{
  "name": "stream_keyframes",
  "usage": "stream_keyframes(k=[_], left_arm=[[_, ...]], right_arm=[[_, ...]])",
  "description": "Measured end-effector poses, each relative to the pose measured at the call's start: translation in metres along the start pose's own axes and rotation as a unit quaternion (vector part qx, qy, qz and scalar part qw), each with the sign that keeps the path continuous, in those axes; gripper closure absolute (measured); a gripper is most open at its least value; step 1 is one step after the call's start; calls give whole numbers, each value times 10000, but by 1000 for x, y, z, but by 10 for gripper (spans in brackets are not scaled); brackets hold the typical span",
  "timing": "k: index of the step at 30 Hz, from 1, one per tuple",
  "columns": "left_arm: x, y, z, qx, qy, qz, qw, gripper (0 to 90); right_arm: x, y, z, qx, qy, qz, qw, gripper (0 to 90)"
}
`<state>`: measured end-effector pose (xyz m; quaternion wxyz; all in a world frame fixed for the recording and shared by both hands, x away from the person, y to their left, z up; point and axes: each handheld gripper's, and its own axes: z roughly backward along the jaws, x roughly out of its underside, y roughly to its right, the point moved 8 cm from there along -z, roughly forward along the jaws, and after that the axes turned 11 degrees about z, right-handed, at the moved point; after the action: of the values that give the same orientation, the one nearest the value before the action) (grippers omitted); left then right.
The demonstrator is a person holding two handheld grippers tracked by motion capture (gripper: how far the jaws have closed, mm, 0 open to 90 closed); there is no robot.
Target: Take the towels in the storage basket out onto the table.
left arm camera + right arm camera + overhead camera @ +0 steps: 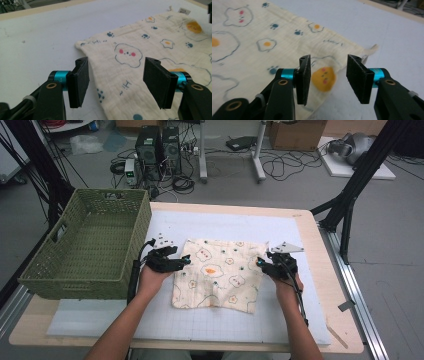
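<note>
A cream muslin cloth (216,275) printed with fried eggs, paw prints and bear faces lay spread flat on the white mat (200,325), near the middle of the wooden table (320,270). The left gripper (186,262) hovered at the cloth's left edge; in the left gripper view its jaws stood well apart with the cloth's edge (95,75) under the gap and nothing pinched. The right gripper (260,263) sat at the cloth's right edge; in the right gripper view its jaws were parted above the cloth's corner (352,56), gripping nothing. A green woven basket (90,245) stood at the table's left side, just beside the left gripper.
</note>
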<state>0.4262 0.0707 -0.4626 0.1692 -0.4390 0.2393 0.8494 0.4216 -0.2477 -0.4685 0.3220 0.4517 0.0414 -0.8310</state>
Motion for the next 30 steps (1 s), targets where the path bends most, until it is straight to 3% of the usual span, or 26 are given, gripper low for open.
stream_keyframes(k=[4, 7, 11, 14, 15, 16, 18, 20, 21, 24, 26, 30], left_arm=[[10, -4, -1, 39, -25, 83, 10000, 392], [17, -5, -2, 21, -149, 138, 9998, 392], [29, -5, -7, 84, -460, 205, 9987, 404], [38, -4, -10, 12, -633, 20, 9980, 464], [38, -3, -9, -75, -638, -107, 9979, 525], [39, -3, -8, -181, -643, -302, 9973, 648], [39, 0, -7, -81, -703, -402, 9967, 857], [39, -1, -5, -190, -707, -444, 9963, 869], [38, -3, -3, -282, -675, -395, 9965, 873], [34, -16, 5, -537, -409, -195, 9975, 877], [34, -24, 10, -636, -321, 7, 9975, 878], [34, -30, 11, -834, -253, 21, 9962, 877]], right_arm=[[10, -16, 13, -111, 70, 196, 9997, 465], [19, -27, 17, -270, 43, 168, 9995, 455], [31, -45, 18, -697, -49, 88, 9975, 453], [37, -55, 12, -875, -263, 194, 9956, 469], [37, -55, 12, -880, -245, 125, 9957, 475], [37, -54, 12, -879, -234, 51, 9958, 504], [38, -52, 13, -832, -266, 59, 9962, 622], [37, -51, 14, -797, -312, 185, 9962, 819], [36, -52, 13, -785, -335, 255, 9960, 861], [32, -52, 8, -645, -402, 449, 9961, 880], [27, -50, 1, -591, -426, 424, 9964, 882], [13, -46, -16, -351, -554, 601, 9960, 882]])
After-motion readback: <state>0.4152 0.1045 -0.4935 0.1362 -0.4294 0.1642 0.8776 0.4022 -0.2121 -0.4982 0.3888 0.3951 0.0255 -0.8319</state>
